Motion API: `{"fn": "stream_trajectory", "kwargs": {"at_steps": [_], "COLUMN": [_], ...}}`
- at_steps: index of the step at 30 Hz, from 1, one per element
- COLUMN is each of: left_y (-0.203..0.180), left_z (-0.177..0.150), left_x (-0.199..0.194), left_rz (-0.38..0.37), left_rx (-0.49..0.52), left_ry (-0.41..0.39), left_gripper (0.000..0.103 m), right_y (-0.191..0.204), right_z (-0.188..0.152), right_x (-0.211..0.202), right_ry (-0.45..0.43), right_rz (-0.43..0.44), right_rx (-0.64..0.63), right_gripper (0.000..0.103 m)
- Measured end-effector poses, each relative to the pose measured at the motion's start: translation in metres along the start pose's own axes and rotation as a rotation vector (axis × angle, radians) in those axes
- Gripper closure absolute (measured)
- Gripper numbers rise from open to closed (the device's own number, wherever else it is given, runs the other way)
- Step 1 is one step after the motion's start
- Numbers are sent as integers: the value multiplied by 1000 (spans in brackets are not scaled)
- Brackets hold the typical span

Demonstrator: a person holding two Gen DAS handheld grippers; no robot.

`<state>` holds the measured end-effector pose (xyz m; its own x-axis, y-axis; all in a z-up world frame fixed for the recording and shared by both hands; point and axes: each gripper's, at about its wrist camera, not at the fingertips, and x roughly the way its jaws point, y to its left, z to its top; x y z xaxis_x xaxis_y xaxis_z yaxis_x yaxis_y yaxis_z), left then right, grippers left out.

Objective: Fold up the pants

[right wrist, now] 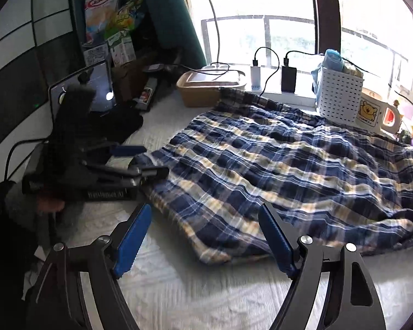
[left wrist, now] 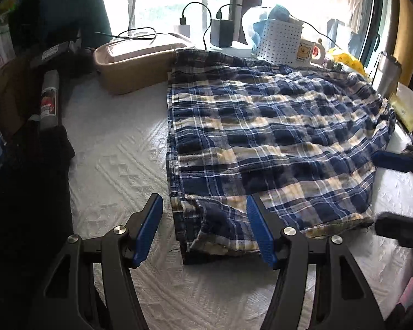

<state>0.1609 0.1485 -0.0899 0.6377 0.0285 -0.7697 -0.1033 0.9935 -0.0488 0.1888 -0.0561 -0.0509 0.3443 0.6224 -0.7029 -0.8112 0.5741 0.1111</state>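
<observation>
Blue, white and tan plaid pants (left wrist: pixel 261 126) lie spread and folded on a white textured cover (left wrist: pixel 115 159). My left gripper (left wrist: pixel 203 198) is open, its blue pads standing either side of the pants' near left corner without pressing it. In the right wrist view the pants (right wrist: pixel 275 165) fill the middle, and my right gripper (right wrist: pixel 204 206) is open above their near edge, holding nothing. The left gripper (right wrist: pixel 157 159) shows there at the pants' left edge, held by a hand. The right gripper (left wrist: pixel 375 189) shows at the pants' right side in the left wrist view.
Behind the pants stand a tan lidded box (left wrist: pixel 132 63), a white perforated basket (left wrist: pixel 280 41), a bear mug (left wrist: pixel 308 51) and two chargers with cables by the window. A steel flask (left wrist: pixel 388 74) is at the right. A lit screen (right wrist: pixel 82 88) and dark cloth (right wrist: pixel 124 126) sit at the left.
</observation>
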Motion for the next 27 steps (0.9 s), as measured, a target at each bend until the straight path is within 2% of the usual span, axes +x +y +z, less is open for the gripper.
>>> {"fn": "stream_trajectory", "kwargs": {"at_steps": [4, 7, 12, 17, 27], "left_y": [1, 1, 7, -1, -52], "left_z": [-5, -11, -16, -16, 13], "left_x": [-1, -4, -14, -36, -71], "left_rz": [12, 24, 37, 38, -42], "left_rx": [12, 39, 30, 32, 135], "left_ry": [20, 31, 21, -49, -160], "left_gripper": [39, 31, 28, 28, 28], "right_y": [-8, -12, -15, -28, -76], "right_z": [-6, -15, -22, -28, -29], "right_x": [21, 26, 13, -15, -69], "right_ry": [58, 102, 77, 19, -87], "right_rz": [-10, 9, -14, -96, -247], "right_rx": [31, 74, 86, 107, 181], "right_gripper": [22, 22, 22, 22, 22]}}
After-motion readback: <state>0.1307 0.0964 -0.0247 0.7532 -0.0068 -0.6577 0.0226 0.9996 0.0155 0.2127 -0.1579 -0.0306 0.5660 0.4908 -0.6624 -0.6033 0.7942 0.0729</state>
